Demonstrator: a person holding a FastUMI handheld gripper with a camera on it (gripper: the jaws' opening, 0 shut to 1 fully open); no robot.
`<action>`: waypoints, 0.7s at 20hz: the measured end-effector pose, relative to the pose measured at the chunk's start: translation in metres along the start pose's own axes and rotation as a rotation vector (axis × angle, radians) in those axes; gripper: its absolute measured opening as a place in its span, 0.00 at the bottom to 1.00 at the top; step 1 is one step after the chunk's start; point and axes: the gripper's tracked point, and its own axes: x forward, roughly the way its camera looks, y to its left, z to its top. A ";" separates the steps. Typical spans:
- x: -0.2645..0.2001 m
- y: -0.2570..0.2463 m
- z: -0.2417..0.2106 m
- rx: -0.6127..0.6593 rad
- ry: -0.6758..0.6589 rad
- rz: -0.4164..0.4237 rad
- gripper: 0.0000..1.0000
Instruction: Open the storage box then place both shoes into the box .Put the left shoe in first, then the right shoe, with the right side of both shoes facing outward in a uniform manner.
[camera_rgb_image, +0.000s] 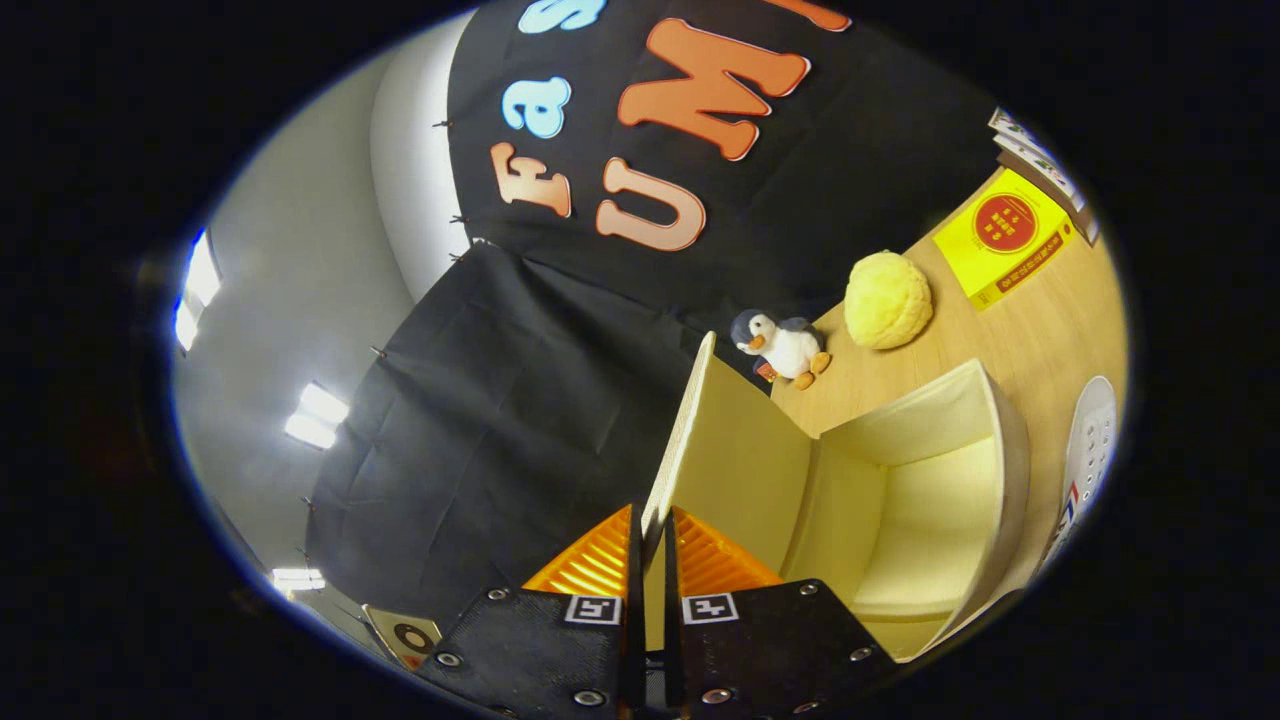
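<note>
The fingers (650, 560) are pinching the edge of the lid (735, 455), swinging it up off the box (930, 480), whose inside is showing bare. To do this well, I judge the grip should follow the hinge arc until the lid stands fully back. A shoe (1090, 450) is waiting on the surface (1000, 330) just beyond the box, near a penguin (785, 347).

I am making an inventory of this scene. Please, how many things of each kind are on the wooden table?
Storage box, lid held open by the hand-held gripper: 1
Shoe: 1
Plush penguin: 1
Yellow round plush: 1
Yellow book: 1
Total: 5
</note>
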 end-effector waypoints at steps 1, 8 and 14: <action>0.010 0.005 -0.006 -0.006 0.013 -0.005 0.08; 0.067 0.020 -0.042 -0.140 0.064 -0.080 0.17; 0.075 -0.005 -0.059 -0.273 0.093 -0.217 0.98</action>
